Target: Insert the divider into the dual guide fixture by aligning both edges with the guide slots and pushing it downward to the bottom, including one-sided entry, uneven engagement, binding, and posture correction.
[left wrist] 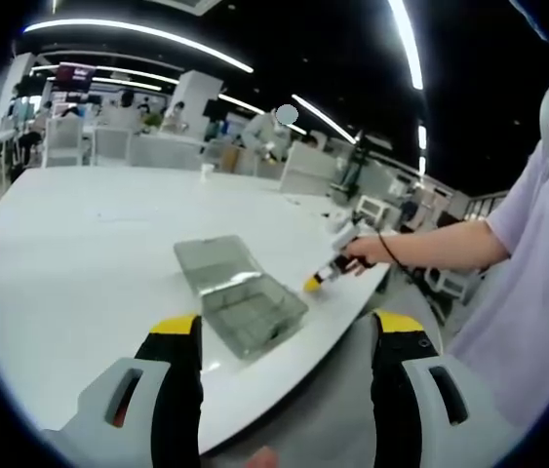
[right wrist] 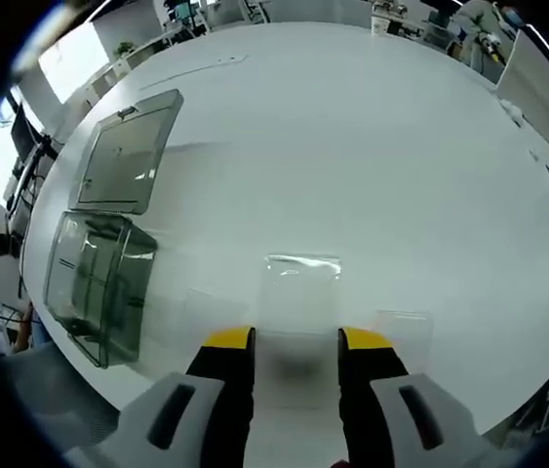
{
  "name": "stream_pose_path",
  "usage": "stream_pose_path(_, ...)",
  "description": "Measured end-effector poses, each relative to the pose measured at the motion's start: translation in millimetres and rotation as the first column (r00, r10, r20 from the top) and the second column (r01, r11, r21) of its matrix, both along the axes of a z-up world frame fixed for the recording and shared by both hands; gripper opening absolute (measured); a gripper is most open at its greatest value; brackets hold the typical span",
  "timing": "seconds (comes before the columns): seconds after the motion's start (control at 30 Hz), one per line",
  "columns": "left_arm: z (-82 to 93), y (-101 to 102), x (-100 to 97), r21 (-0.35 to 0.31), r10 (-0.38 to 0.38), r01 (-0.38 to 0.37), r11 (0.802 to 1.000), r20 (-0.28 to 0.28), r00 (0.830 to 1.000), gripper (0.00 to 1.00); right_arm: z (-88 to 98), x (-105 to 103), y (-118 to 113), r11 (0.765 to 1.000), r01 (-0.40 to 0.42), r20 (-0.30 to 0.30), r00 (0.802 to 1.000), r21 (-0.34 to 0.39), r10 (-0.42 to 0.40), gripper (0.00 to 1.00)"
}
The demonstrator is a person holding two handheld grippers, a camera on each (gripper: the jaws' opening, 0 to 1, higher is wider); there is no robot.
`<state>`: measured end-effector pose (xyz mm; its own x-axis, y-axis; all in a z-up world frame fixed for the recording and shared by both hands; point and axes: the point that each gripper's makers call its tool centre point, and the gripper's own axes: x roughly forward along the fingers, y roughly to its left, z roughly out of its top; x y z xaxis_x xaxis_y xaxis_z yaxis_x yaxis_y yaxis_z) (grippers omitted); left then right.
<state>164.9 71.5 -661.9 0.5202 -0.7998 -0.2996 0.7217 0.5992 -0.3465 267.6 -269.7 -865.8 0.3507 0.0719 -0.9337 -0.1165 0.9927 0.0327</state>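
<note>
Right gripper [right wrist: 294,341], jaws apart around a clear divider [right wrist: 300,292] flat on the table [right wrist: 372,146], long axis pointing away; box [right wrist: 94,283] leftward.

no legible text, labels, brands or numbers on anything in view

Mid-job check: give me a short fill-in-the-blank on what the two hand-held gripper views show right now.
1. The clear plastic box lies with its lid ____.
2. The clear divider lies flat on the ____ table.
3. The right hand-held gripper has its jaws ____ around the divider's near edge.
4. The left hand-held gripper holds ____.

Missing words: open; white; open; nothing
</note>
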Motion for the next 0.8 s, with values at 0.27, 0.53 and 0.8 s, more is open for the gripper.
stream_pose_path(0.27,1.3,-3.3,-0.1,-0.002,-0.010,0.010,1.000,0.003,1.000,0.68,8.9,2.0,-1.4,0.999,-0.034,0.018,0.999,-0.014,0.035,0.29)
stream_pose_path(0.53,1.4,-4.5,-1.5,-0.003,-0.015,0.015,1.000,0.003,1.000,0.68,22.9,5.9,-0.1,0.997,-0.075,0.052,0.996,-0.033,0.076,0.29)
stream_pose_path(0.8,1.6,-8.0,-2.2,-0.017,-0.029,0.029,0.999,0.005,1.000,0.67,43.4,2.5,6.0,0.994,-0.100,0.104,0.989,-0.034,0.103,0.29)
